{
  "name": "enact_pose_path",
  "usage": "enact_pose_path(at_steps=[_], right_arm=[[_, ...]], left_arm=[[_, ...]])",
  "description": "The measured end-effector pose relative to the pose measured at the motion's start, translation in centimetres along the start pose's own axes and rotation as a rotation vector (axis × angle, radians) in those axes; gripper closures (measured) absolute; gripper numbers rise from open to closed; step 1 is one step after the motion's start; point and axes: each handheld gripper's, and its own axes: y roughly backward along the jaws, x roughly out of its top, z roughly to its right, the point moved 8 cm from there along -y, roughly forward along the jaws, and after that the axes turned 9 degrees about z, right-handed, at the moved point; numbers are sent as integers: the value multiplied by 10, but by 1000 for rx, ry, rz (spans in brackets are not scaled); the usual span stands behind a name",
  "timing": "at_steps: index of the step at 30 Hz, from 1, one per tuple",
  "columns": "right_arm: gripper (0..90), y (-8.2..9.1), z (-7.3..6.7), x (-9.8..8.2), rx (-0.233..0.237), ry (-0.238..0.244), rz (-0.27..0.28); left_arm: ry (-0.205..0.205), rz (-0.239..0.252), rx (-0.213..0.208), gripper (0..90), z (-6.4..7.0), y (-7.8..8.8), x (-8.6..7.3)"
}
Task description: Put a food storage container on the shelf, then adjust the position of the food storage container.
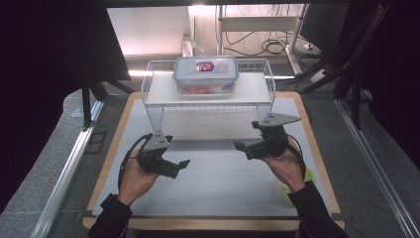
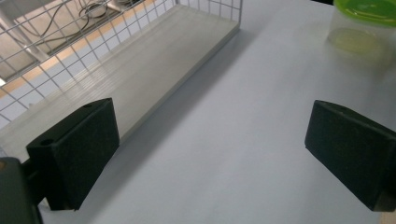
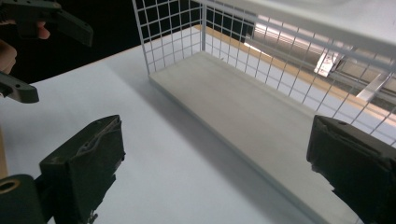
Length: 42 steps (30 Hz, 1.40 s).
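Desk: white top with a wood border.
Wire rack: white, two shelves, at the desk's far edge, centred.
Food container: clear with a blue-rimmed lid, on the rack's top shelf.
Left gripper: held over the desk's near-left part, jaws wide apart, nothing between them.
Right gripper: held right of centre, just before the rack, jaws apart, empty.
Green-lidded cup: near the desk's right edge.
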Motion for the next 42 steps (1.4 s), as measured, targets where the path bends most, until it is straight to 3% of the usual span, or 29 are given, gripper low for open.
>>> enact_pose_path(at_steps=[3,7,12,21,22,25,30,32,38,40,41,42], right_arm=[[36,4,-2,-10,8,-16,-11],[35,10,-6,-22,13,-20,-30],[27,17,-14,-36,6,-12,-32],[35,27,-23,-59,-13,-39,-58],[35,29,-26,-67,-18,-31,-75],[35,30,-30,-79,-25,-22,-99],[35,34,-37,-94,-27,-23,-143],[34,35,-37,-96,-31,-22,-150],[13,39,-31,-98,-70,-78,-151],[41,43,-25,-99,-94,-79,-157],[197,48,-18,-101,-118,-73,-168],[289,52,-16,-102,-119,-69,-180]], left_arm=[[8,6,-21,32,7,1,-6],[3,-11,-16,26,12,2,-17],[40,-5,-34,0,17,4,-33],[65,1,35,25,21,13,-61],[48,-16,58,25,22,16,-69],[34,-39,75,25,22,19,-77],[67,-65,94,25,21,25,-94],[71,-64,97,25,21,25,-95],[74,-57,101,26,20,25,-95],[76,-60,98,27,20,24,-96],[76,-63,95,29,20,24,-96],[79,-66,93,29,20,23,-97]])
